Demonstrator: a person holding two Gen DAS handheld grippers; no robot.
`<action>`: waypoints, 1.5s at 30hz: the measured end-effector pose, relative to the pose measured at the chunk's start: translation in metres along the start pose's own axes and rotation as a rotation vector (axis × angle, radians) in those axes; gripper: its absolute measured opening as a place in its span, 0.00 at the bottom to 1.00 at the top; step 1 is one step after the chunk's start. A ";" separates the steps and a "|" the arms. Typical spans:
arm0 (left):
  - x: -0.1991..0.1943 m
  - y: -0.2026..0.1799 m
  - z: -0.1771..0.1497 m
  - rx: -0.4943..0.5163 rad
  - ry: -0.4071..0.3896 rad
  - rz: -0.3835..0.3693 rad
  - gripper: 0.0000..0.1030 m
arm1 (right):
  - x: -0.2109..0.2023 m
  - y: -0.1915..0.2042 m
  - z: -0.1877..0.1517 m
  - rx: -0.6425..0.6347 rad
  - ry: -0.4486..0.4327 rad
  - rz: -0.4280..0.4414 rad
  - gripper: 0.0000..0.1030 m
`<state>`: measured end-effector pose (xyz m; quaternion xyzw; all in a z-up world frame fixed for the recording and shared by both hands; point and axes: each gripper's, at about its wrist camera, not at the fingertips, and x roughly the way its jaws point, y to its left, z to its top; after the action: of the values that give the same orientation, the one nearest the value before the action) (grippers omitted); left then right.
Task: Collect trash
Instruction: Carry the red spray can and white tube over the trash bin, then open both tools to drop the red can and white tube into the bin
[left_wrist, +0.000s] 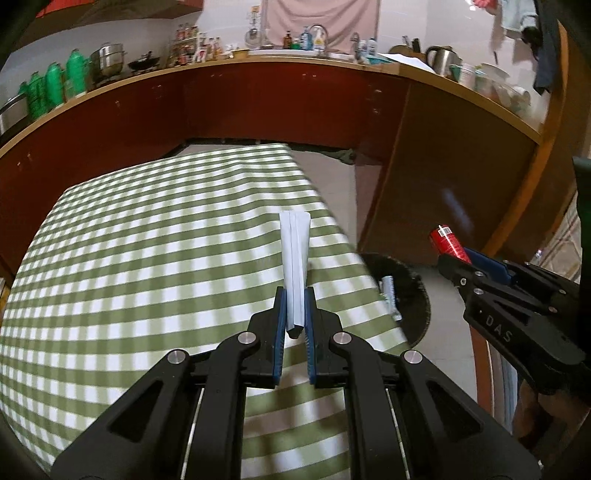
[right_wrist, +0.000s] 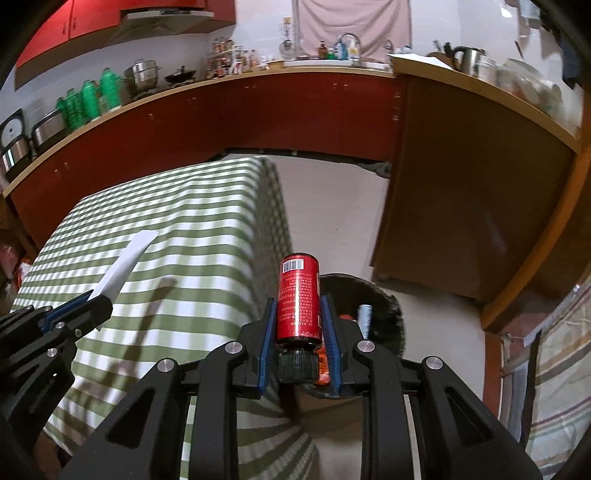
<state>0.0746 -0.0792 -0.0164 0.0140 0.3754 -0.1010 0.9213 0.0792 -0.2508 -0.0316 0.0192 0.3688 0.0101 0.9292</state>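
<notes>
While the light, squashy white tube (left_wrist: 294, 254) is clamped near its cap by the left gripper (left_wrist: 294, 314), the stiff, smooth red bottle (right_wrist: 298, 295) is pinched across its body in the right gripper (right_wrist: 298, 325).

The bin (right_wrist: 391, 314) stands on the floor just right of the surface (right_wrist: 177, 236), with the counter (right_wrist: 295, 110) behind the surface and a cabinet (right_wrist: 461, 206) behind the bin.

Dim indoor light, fisheye warp, motion blur
</notes>
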 end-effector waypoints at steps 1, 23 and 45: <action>0.003 -0.006 0.002 0.009 -0.001 -0.006 0.09 | 0.001 -0.004 0.000 0.005 0.001 -0.006 0.24; 0.065 -0.077 0.027 0.116 0.034 -0.041 0.09 | 0.030 -0.054 0.005 0.057 0.015 -0.037 0.24; 0.089 -0.081 0.045 0.091 0.056 -0.031 0.50 | 0.044 -0.074 0.015 0.106 -0.032 -0.079 0.59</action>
<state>0.1514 -0.1786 -0.0421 0.0529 0.3963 -0.1319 0.9070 0.1221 -0.3239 -0.0538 0.0539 0.3543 -0.0467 0.9324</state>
